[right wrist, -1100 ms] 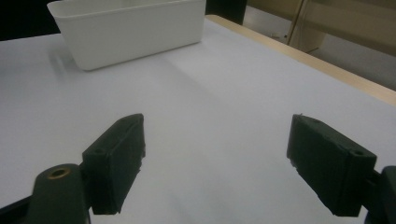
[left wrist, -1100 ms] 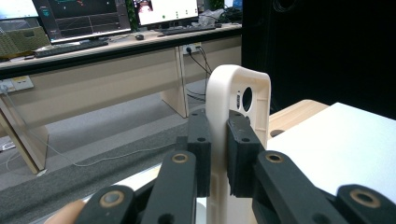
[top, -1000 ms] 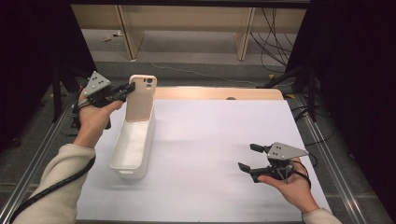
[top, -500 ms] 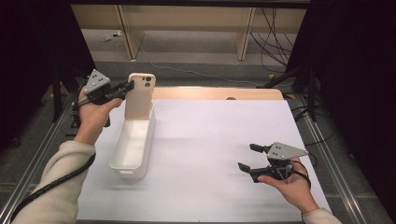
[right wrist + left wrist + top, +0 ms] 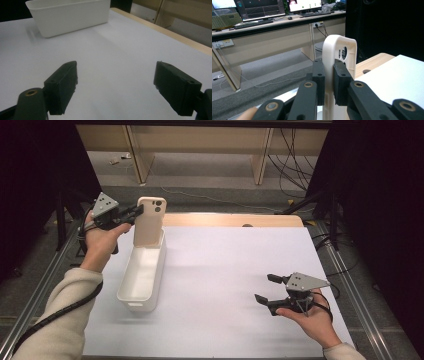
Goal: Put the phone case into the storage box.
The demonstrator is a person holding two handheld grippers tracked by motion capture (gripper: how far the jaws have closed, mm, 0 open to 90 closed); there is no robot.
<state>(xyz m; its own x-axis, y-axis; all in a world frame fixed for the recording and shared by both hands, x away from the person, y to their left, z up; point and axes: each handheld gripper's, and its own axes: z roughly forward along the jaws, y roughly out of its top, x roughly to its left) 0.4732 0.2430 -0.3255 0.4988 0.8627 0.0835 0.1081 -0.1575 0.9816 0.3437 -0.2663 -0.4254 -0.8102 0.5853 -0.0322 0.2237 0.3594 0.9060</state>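
A cream phone case (image 5: 149, 220) stands upright over the far end of a long white bin (image 5: 131, 306). I cannot tell whether its lower end touches the bin. My left gripper (image 5: 137, 211) is shut on the case's left edge, near its top. In the left gripper view the case (image 5: 339, 52) rises between the two black pads (image 5: 319, 75), and its camera cut-out shows. My right gripper (image 5: 264, 288) rests low over the white sheet at the front right, open and holding nothing. In the right gripper view its jaws (image 5: 115, 85) stand wide apart, facing the bin (image 5: 72, 17).
A white sheet (image 5: 235, 265) covers the table, with a wooden strip (image 5: 230, 220) along the far edge. Metal rails (image 5: 350, 280) run down both sides. Beyond the table are desk legs and loose cables (image 5: 295, 150) on the floor.
My left gripper has lifted the phone case slightly and shifted it a little to the left. The right gripper has stayed where it was.
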